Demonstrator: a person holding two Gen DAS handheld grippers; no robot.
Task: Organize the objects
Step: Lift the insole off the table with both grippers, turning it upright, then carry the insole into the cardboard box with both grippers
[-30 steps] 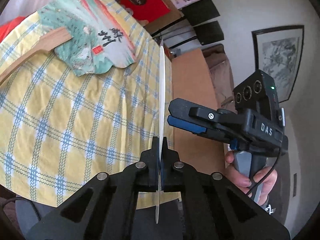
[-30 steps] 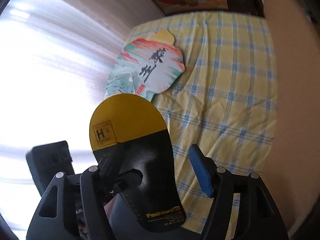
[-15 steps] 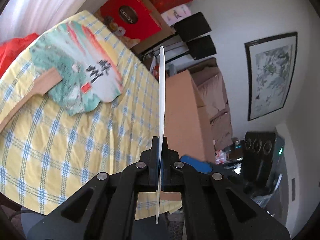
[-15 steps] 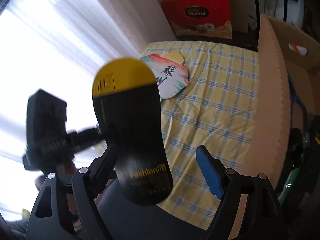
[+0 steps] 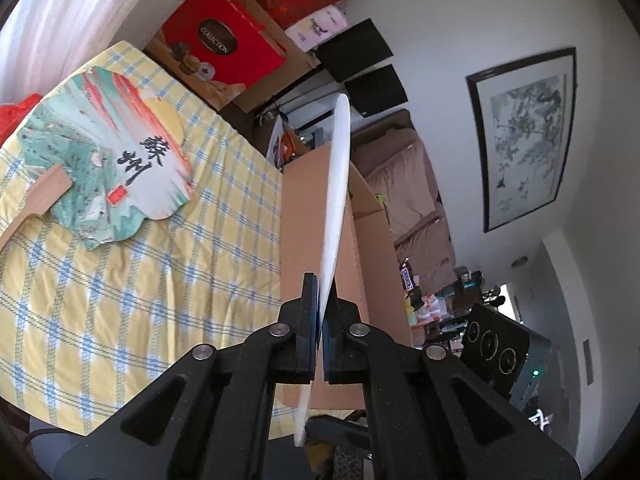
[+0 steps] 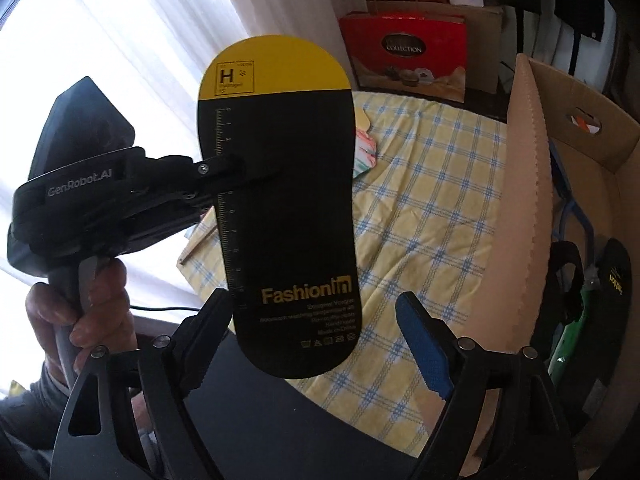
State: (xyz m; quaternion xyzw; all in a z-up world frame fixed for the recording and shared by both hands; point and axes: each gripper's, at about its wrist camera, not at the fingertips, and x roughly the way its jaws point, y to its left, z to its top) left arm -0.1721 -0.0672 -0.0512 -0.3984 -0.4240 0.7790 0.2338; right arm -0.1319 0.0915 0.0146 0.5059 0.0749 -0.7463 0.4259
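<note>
A flat sole-shaped card (image 6: 280,200), black with a yellow top and "Fashion" printed on it, stands upright in the air. My left gripper (image 6: 228,172) is shut on its left edge; a hand holds that gripper's grip. In the left wrist view the card (image 5: 340,184) shows edge-on as a thin white strip clamped in the left gripper (image 5: 320,304). My right gripper (image 6: 316,312) is below the card with its jaws opening; the card's lower end hangs between them, and neither pad presses on it.
A table with a yellow and blue checked cloth (image 5: 120,300) carries a painted paper fan (image 5: 104,152) with a wooden handle. An open cardboard box (image 6: 528,200) stands against the table's right side. Red gift boxes (image 6: 404,52) are stacked behind.
The left gripper has risen with the card. The right gripper's jaws have spread wider, and it has swung so the card now faces it squarely; it sank to the lower right in the left wrist view.
</note>
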